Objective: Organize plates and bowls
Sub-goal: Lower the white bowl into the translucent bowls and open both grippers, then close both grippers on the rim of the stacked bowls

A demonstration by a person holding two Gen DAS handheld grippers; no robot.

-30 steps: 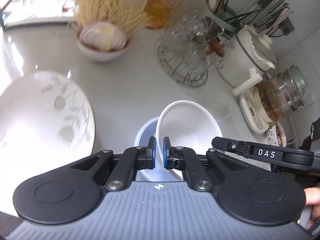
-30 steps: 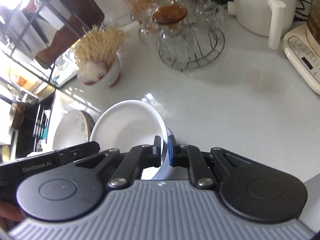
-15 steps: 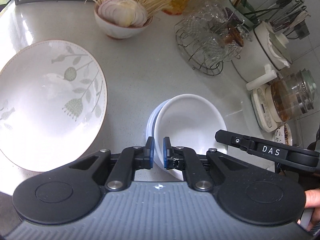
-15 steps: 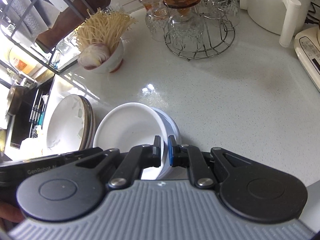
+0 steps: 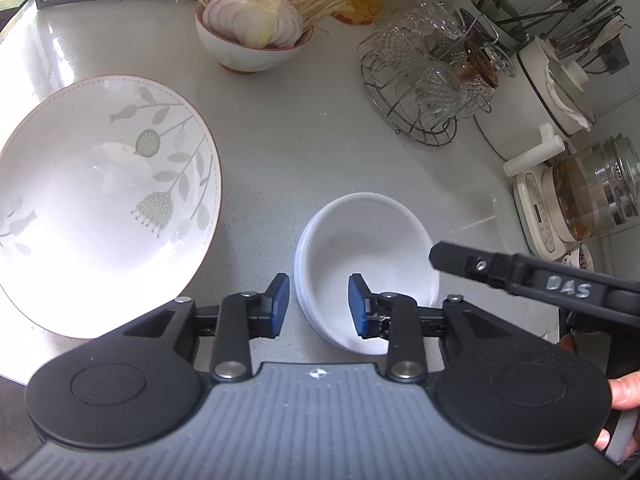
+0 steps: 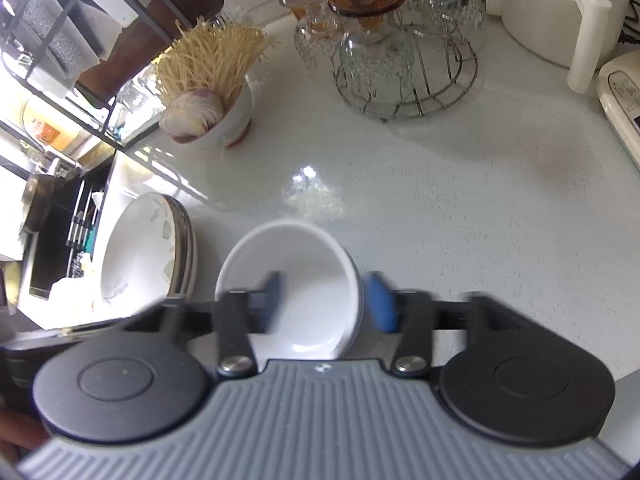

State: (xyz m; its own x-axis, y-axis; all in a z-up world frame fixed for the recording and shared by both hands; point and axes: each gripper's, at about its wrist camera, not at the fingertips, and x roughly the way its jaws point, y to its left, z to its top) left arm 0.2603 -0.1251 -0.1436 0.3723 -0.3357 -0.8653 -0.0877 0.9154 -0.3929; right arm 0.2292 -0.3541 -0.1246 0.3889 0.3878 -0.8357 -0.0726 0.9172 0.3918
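Note:
A white bowl (image 5: 360,248) sits nested in a pale blue bowl (image 5: 301,304) on the grey counter. My left gripper (image 5: 319,306) straddles the nested bowls' left rim; its jaws are opening and the blue pads (image 5: 281,304) stand clear of the rim. In the right wrist view my right gripper (image 6: 326,300) straddles the right rim of the white bowl (image 6: 296,264), also opening, with its pads off it. A large plate with a leaf pattern (image 5: 100,200) lies to the left, on top of a stack of plates (image 6: 144,248). One finger of the right gripper (image 5: 520,276) reaches in from the right.
At the back stand a bowl of onion slices and noodles (image 5: 256,40), a wire rack of glass cups (image 5: 424,80), a white cooker (image 5: 532,92) and a glass kettle on its base (image 5: 580,200). A dark shelf rack (image 6: 80,40) edges the counter's left.
The tilted white bowl came down level into the blue bowl. Both grippers, which were shut on its rim, have spread their jaws and let go.

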